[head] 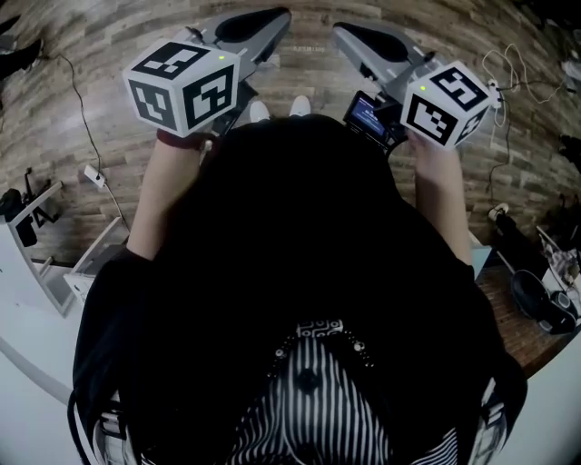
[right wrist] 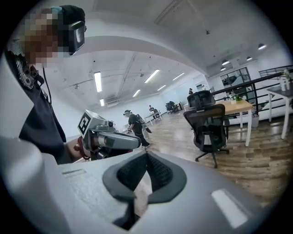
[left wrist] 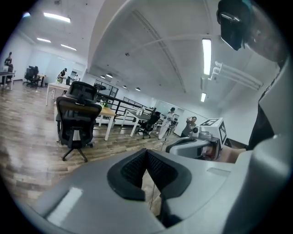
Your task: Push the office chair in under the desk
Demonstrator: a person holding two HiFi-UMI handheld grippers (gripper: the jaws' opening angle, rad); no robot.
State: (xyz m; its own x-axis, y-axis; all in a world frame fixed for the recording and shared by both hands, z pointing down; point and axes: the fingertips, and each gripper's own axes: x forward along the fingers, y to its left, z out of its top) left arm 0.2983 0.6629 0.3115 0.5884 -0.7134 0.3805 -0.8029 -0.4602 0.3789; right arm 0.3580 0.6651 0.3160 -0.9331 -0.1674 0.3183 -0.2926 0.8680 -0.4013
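Observation:
A black mesh office chair (left wrist: 77, 121) stands on the wooden floor some way off, in front of a wood-topped desk with white legs (left wrist: 106, 115). In the right gripper view the same chair (right wrist: 208, 130) and desk (right wrist: 239, 108) sit to the right. My left gripper (left wrist: 146, 151) is shut with nothing between its pads. My right gripper (right wrist: 146, 155) is also shut and empty. In the head view I hold the left gripper (head: 270, 20) and right gripper (head: 350, 33) side by side in front of my dark torso, above the floor, far from the chair.
More desks, a second dark chair (left wrist: 149, 124) and several people (left wrist: 168, 119) fill the far end of the room, with a black railing (left wrist: 116, 101) behind the desk. In the head view, cables (head: 86, 118) cross the floor, a white desk (head: 27, 318) is at left and a cluttered wooden table (head: 517, 318) at right.

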